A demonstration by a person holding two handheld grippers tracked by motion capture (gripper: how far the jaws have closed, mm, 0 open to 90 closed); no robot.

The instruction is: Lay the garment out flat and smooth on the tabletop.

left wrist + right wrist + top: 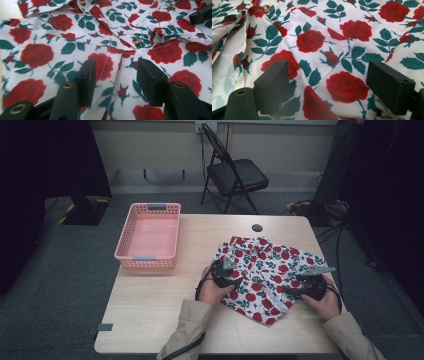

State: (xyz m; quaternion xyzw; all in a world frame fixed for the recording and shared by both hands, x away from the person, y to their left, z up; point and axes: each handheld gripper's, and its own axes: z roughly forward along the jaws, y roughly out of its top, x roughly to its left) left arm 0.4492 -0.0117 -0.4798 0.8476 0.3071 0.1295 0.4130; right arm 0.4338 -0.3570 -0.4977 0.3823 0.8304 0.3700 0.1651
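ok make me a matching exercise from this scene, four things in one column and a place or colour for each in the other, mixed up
Things:
1. basket
2. rose-print shirt
3. folding chair
4. left gripper

Places or colours:
A. black, on the floor beyond the table
B. pink, at the table's far left edge
C. at the shirt's left edge, jaws apart
D. white with red roses, spread on the table's right half

Pairs: 1-B, 2-D, 3-A, 4-C

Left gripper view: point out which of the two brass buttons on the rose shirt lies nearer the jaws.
The lower button, just above the gap between the jaws. The other button sits at the top edge, farther up the rose shirt.
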